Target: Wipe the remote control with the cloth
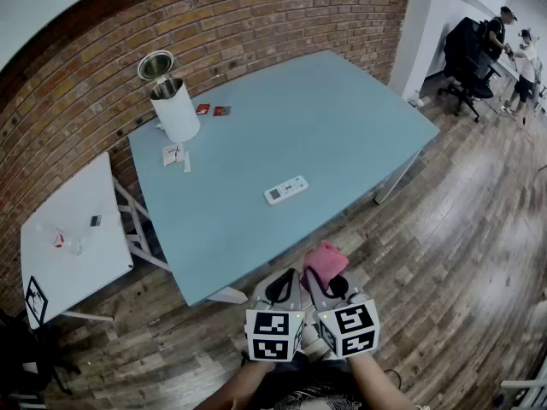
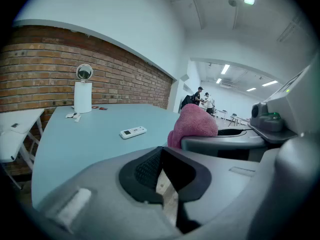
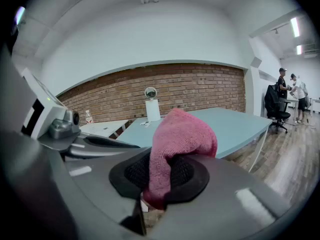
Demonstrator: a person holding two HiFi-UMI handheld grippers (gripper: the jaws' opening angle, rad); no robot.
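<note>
One white remote control (image 1: 285,190) lies flat near the middle of the blue desk (image 1: 342,118), apart from everything else, with nothing touching it. One pink cloth (image 3: 177,134) is off the desk, in front of its near edge, pinched in the right gripper (image 1: 335,287). That gripper's jaws are closed on a fold of the cloth, and the rest bunches up above them. The left gripper (image 2: 161,168) sits just beside the right one and level with it. Both tilt somewhat downward toward the desk and are held close to the person's body, whose forearms show at the bottom of the head view. The left jaws are closed together with nothing between them. At the desk's far left corner stands one white cylindrical bin (image 1: 175,109) with its lid raised. Two small red items (image 1: 202,108) lie beside it, and a few white scraps (image 1: 175,154) lie in front of it. One smaller white desk (image 1: 73,229) stands to the left. Two people (image 1: 513,45) stand far off at the right.
</note>
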